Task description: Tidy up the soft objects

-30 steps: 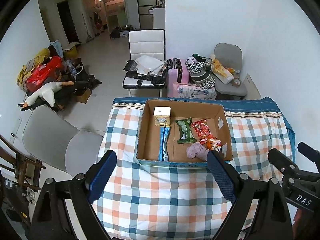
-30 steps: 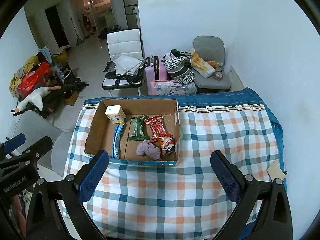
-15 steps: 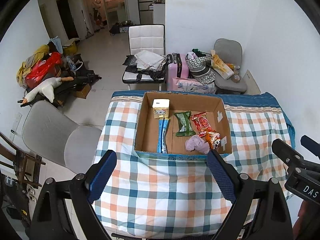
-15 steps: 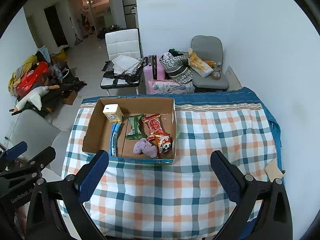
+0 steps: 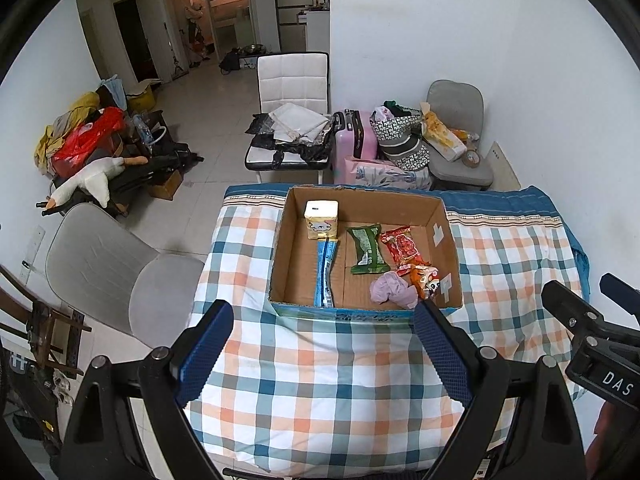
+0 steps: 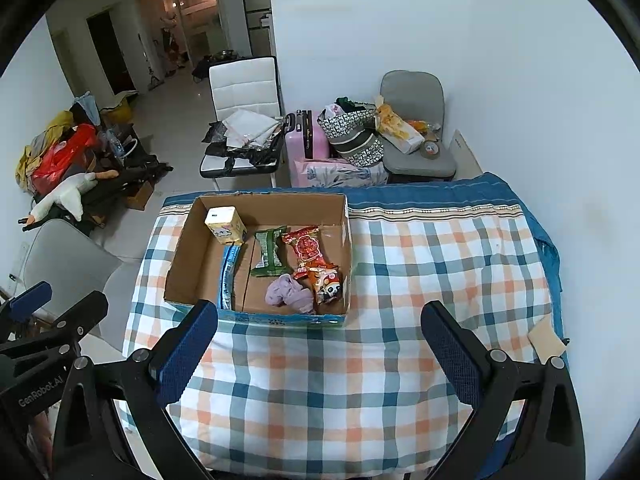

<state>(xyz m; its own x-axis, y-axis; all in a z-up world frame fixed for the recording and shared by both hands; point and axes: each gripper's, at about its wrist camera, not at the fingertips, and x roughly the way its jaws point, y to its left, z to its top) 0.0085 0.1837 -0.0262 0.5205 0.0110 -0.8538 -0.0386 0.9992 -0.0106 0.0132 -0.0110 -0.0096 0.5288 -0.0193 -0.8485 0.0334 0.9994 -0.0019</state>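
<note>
An open cardboard box [image 5: 280, 248] stands on the checked tablecloth [image 5: 320, 380]. Inside lie a crumpled lilac cloth [image 5: 390, 290], a yellow-white tissue pack [image 5: 321, 220], a long blue packet [image 5: 325, 272], a green packet [image 5: 367, 250], a red packet [image 5: 404, 246] and an orange panda packet [image 5: 426, 278]. My left gripper [image 5: 323, 320] hovers before the box's near wall, open and holding nothing. In the right wrist view the box [image 6: 180, 264] sits left of centre, with the lilac cloth [image 6: 290, 294] near its front. My right gripper [image 6: 320, 316] is open and holding nothing too.
A grey chair [image 5: 112, 268] stands close to the table's left side. Beyond the far edge are a white chair [image 5: 292, 80], a pink suitcase [image 5: 354, 140] and bags. A beige scrap [image 6: 546, 338] lies at the table's right edge, near the wall.
The left wrist view has drawn back slightly, so the box sits a little farther up the frame. Both grippers stay open, and nothing in the box has moved.
</note>
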